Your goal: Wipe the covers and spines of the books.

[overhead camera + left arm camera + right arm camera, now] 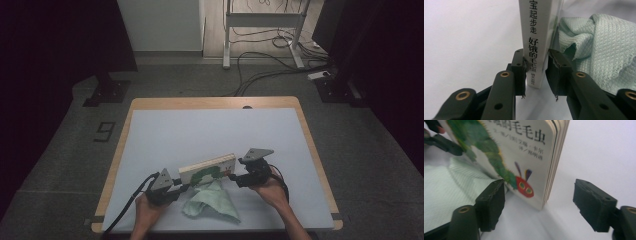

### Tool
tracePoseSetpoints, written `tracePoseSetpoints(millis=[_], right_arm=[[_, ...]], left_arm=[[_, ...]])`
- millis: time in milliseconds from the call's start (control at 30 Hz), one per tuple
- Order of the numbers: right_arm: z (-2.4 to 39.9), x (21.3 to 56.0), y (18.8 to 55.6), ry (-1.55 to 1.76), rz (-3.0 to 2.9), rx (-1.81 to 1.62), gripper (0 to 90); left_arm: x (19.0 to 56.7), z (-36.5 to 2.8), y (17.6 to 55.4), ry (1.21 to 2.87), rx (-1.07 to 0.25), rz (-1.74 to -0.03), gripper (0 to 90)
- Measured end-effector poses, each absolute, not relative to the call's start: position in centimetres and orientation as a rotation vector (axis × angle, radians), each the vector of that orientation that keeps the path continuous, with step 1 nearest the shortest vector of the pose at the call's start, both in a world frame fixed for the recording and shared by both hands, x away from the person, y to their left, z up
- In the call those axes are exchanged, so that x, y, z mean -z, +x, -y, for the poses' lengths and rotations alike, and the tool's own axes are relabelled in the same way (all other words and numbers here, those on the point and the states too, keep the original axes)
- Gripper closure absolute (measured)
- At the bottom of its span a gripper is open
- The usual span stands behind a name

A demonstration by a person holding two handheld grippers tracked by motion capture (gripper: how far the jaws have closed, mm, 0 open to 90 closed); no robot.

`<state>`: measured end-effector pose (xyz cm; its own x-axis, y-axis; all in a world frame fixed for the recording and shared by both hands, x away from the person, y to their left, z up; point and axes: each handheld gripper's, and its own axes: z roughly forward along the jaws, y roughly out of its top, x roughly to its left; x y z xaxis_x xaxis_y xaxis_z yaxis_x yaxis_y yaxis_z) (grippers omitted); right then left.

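One board book (pixel 207 168) upright, left claw (pixel 536 72) clamped on its spine, right claw (pixel 539 202) apart, one green cloth (pixel 212 202).

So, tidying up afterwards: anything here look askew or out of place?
The board book stands on edge, not flat, with the left gripper shut on its spine. A green cloth lies crumpled beside it. The right gripper is open at the book's other end.

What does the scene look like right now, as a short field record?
surface: white mat on a wooden table
book: thick board picture book with caterpillar cover, standing on edge
cloth: crumpled pale-green waffle-weave cloth, beside the book
left hand-held gripper: jaws pinching the book's spine end
right hand-held gripper: jaws wide, straddling the book's page end, not touching
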<state>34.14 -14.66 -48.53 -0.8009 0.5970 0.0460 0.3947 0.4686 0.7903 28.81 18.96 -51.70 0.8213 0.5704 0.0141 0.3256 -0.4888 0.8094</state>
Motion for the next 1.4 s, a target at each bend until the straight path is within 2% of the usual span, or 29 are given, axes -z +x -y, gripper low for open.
tracePoseSetpoints(millis=[100, 233, 467, 567, 767, 967, 1133, 1300, 1400], right_arm=[[14.2, 48.8, 34.7, 0.835, -2.480, -1.260, 30.8], [13.7, 49.1, 34.8, 0.773, -2.507, -1.272, 42.4], [14.0, 49.2, 34.1, 0.777, -2.470, -1.281, 52.5], [14.2, 49.3, 34.1, 0.788, -2.460, -1.302, 53.5], [14.2, 49.4, 34.0, 0.782, -2.447, -1.306, 54.4], [14.4, 49.5, 33.8, 0.784, -2.441, -1.315, 56.2], [14.3, 49.4, 33.8, 0.787, -2.440, -1.304, 56.3], [14.3, 49.4, 33.7, 0.790, -2.440, -1.304, 56.3], [14.3, 49.4, 33.7, 0.791, -2.441, -1.303, 56.3]], left_arm=[[51.7, -18.9, 28.7, 2.124, -0.355, -0.654, 68.3], [51.7, -18.9, 28.7, 2.123, -0.359, -0.659, 68.1], [51.5, -19.0, 28.7, 2.121, -0.364, -0.664, 66.7], [51.3, -19.1, 28.4, 2.114, -0.375, -0.673, 61.7], [50.5, -19.7, 27.5, 2.122, -0.398, -0.692, 46.2], [49.6, -19.8, 25.8, 2.131, -0.352, -0.685, 31.2], [48.9, -18.9, 24.9, 2.130, -0.248, -0.634, 26.3], [48.7, -17.0, 24.8, 2.147, -0.212, -0.578, 22.9], [48.9, -15.7, 24.9, 2.157, -0.196, -0.547, 23.9]])
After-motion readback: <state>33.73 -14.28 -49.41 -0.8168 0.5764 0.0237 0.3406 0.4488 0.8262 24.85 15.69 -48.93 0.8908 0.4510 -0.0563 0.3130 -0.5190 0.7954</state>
